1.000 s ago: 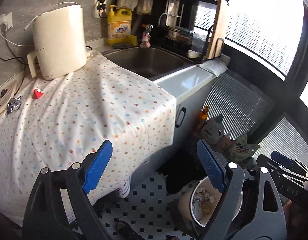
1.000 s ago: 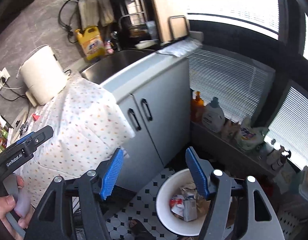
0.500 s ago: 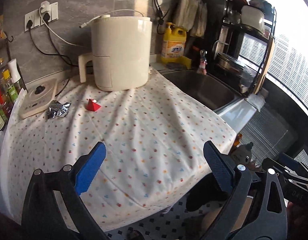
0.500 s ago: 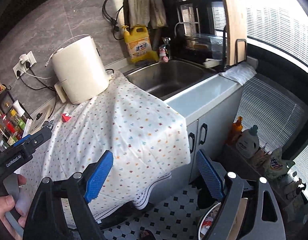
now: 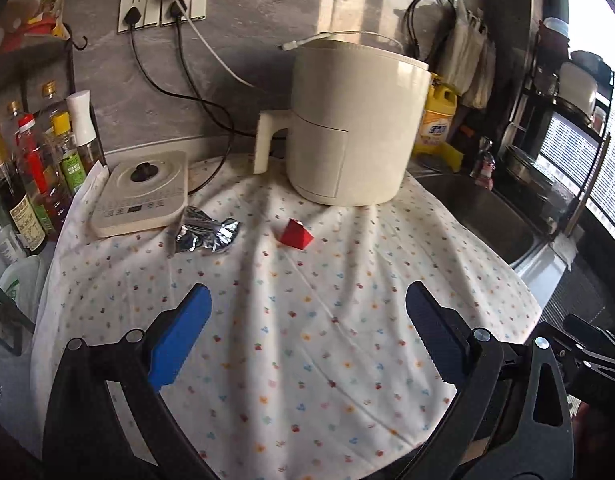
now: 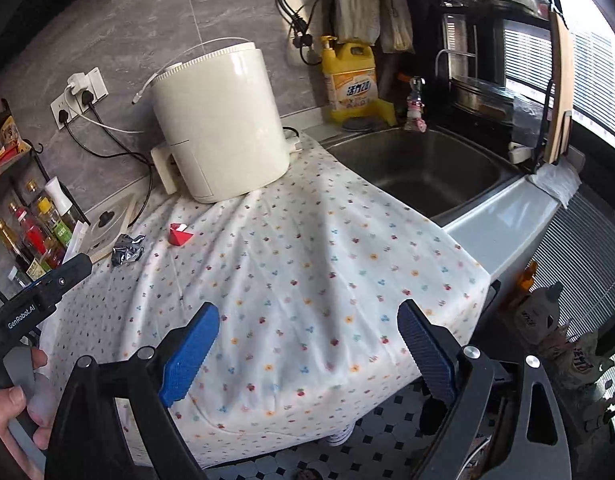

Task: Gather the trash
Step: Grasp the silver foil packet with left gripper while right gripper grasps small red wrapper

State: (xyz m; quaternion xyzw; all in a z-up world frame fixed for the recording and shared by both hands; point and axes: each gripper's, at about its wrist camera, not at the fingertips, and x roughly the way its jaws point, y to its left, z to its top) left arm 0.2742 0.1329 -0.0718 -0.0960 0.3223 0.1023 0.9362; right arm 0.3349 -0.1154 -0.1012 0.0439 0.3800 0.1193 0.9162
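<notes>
Two bits of trash lie on the dotted tablecloth (image 5: 307, 320): a crumpled silver foil wrapper (image 5: 208, 234) (image 6: 126, 250) and a small red folded paper (image 5: 294, 234) (image 6: 180, 234). Both sit towards the back, in front of the cream air fryer (image 5: 351, 128) (image 6: 219, 120). My left gripper (image 5: 305, 330) hangs open over the cloth's near half, well short of the trash, nothing between its fingers. My right gripper (image 6: 307, 340) is over the cloth's front edge; its jaws are opening and hold nothing. The left tool and the hand on it show at the right wrist view's lower left.
A flat white hob (image 5: 141, 194) lies left of the foil, with several sauce bottles (image 5: 31, 168) beyond it. A steel sink (image 6: 419, 168) is right of the cloth, a yellow detergent jug (image 6: 351, 80) behind it. Cables run from wall sockets (image 5: 163, 6). Tiled floor lies below.
Both views have swung left, away from the floor bin and onto the countertop. The bin has left both views, the trash now lies ahead, and both pairs of jaws stand wider.
</notes>
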